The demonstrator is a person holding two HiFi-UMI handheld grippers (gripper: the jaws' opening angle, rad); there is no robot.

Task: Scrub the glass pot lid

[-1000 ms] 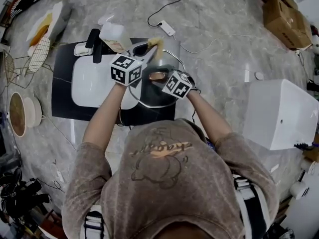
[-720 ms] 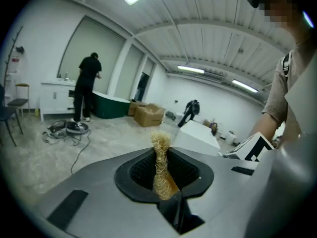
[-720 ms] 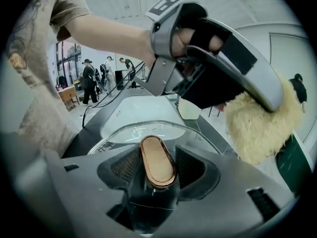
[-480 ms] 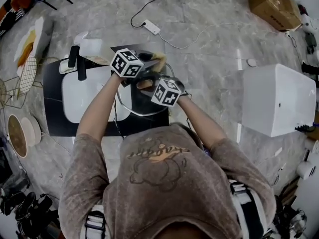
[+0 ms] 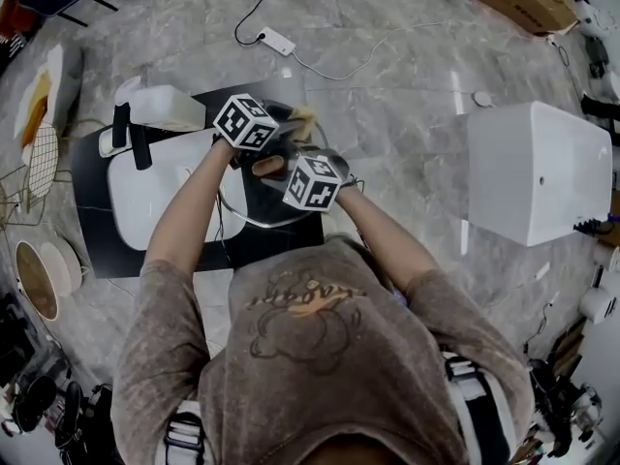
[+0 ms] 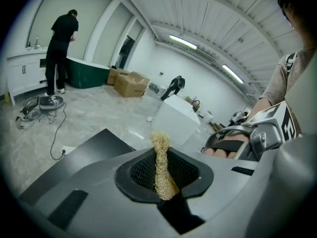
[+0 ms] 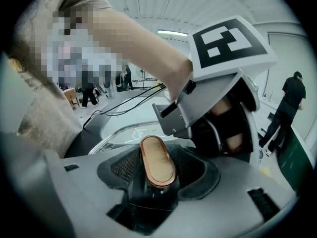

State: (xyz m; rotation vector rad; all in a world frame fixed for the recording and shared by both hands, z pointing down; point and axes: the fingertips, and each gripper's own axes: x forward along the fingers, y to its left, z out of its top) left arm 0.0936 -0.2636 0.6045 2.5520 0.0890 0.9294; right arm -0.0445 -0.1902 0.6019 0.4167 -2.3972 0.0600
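The glass pot lid (image 5: pixel 254 215) is held up on edge over the black mat, its metal rim showing below my hands. My right gripper (image 5: pixel 283 170) is shut on the lid's copper-rimmed oval handle (image 7: pixel 157 161), and the glass (image 7: pixel 119 134) curves away behind it. My left gripper (image 5: pixel 291 124) is shut on a straw-coloured fibre scrubber (image 6: pixel 160 163), whose frayed end (image 5: pixel 304 115) pokes out beyond the jaws. The left gripper sits just above and beyond the right one, close to the lid. Whether the scrubber touches the glass is hidden.
A white basin (image 5: pixel 145 197) lies on a black mat (image 5: pixel 97 250) to the left, with a white container (image 5: pixel 167 108) behind it. A large white box (image 5: pixel 538 168) stands at the right. A power strip (image 5: pixel 268 40) and cable lie on the floor beyond. Bowls (image 5: pixel 34 279) are at far left.
My left gripper has dropped and tipped downward with the scrubber, closing in on the lid. The right gripper has kept the lid still.
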